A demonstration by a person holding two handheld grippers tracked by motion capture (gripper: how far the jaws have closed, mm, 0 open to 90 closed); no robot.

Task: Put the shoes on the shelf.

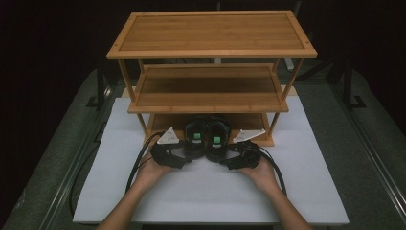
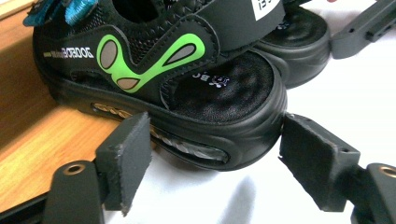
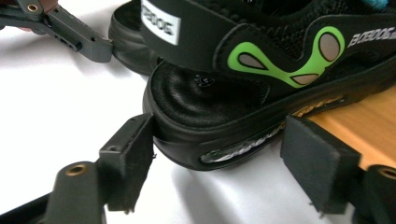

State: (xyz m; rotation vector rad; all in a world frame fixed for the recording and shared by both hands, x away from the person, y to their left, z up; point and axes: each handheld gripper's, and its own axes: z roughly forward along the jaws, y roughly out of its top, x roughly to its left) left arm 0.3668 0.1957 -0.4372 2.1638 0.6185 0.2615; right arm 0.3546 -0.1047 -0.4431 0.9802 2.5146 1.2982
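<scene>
Two black sandals with green patches stand side by side, toes on the bamboo rack's bottom shelf, heels out over the white board. My left gripper reaches the left sandal from the left. Its pads stand either side of that heel, very close, with no clear squeeze. My right gripper comes at the right sandal from the right. In the right gripper view the heel sits between the pads, the left pad at the sole's edge and the right one a little apart.
The three-tier bamboo rack stands at the back of the white board; its middle and top shelves are bare. Dark table and rails lie around the board. The other gripper's jaw shows beside each sandal.
</scene>
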